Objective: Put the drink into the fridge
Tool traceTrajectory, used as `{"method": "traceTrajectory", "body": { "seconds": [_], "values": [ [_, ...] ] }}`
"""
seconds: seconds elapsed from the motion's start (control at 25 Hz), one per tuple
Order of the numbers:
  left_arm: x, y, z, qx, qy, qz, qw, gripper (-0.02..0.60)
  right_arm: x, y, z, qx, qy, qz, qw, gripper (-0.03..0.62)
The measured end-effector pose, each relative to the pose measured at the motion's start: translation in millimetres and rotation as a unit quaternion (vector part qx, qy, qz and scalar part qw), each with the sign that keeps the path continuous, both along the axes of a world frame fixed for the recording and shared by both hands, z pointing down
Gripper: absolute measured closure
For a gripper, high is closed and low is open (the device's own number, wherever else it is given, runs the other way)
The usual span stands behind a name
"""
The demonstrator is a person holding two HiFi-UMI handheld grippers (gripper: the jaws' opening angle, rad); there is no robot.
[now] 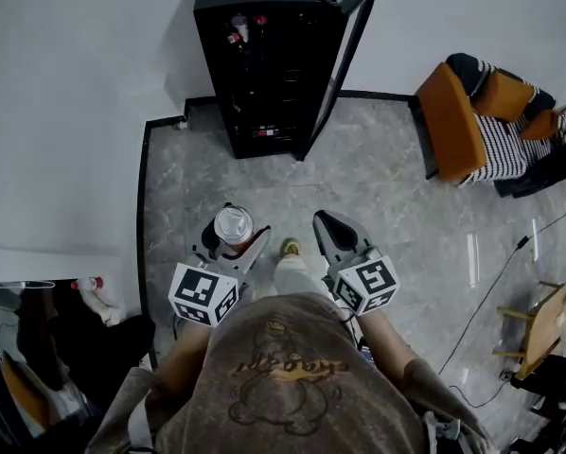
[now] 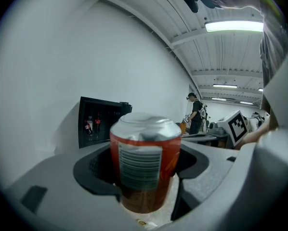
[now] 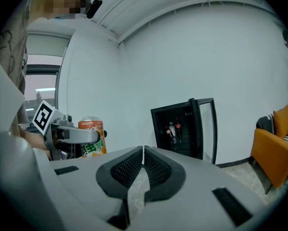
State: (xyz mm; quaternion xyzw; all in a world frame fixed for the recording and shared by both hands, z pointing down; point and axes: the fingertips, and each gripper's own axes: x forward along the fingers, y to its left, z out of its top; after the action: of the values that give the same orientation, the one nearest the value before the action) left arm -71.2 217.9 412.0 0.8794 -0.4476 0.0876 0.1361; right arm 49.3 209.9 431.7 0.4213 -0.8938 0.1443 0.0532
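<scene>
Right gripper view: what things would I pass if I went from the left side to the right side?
Marker cube → drink can → open fridge → orange chair.

R gripper (image 3: 143,150) jaws pressed together, nothing btwn. At left, L gripper (image 3: 74,135) grips orange can (image 3: 92,126), upright. Ahead, black fridge (image 3: 180,141) w/ door open, bottles (image 3: 173,128) inside.

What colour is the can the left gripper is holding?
Orange can with a silver top, clearest in the left gripper view.
</scene>
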Motion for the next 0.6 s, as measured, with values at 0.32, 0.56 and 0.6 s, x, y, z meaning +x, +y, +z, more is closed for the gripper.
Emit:
{"method": "traceTrajectory", "body": {
  "seconds": [0.32,0.56,0.6],
  "values": [
    [20.1,-56.9,-0.8,-0.005,0.006,-0.014,0.9999,0.242,17.0,-56.4,-4.7,0.001,0.0,-0.02,1.0,0.569],
    [37.0,-99.2,-7.8,0.001,0.012,-0.029,0.9995,0.241,30.5,-94.4,-7.8,0.001,-0.002,-0.036,0.999,0.571],
    [38.2,-105.8,-8.4,0.001,0.013,-0.033,0.9994,0.241,31.8,-101.0,-8.3,0.001,-0.003,-0.039,0.999,0.571]
  ]
}}
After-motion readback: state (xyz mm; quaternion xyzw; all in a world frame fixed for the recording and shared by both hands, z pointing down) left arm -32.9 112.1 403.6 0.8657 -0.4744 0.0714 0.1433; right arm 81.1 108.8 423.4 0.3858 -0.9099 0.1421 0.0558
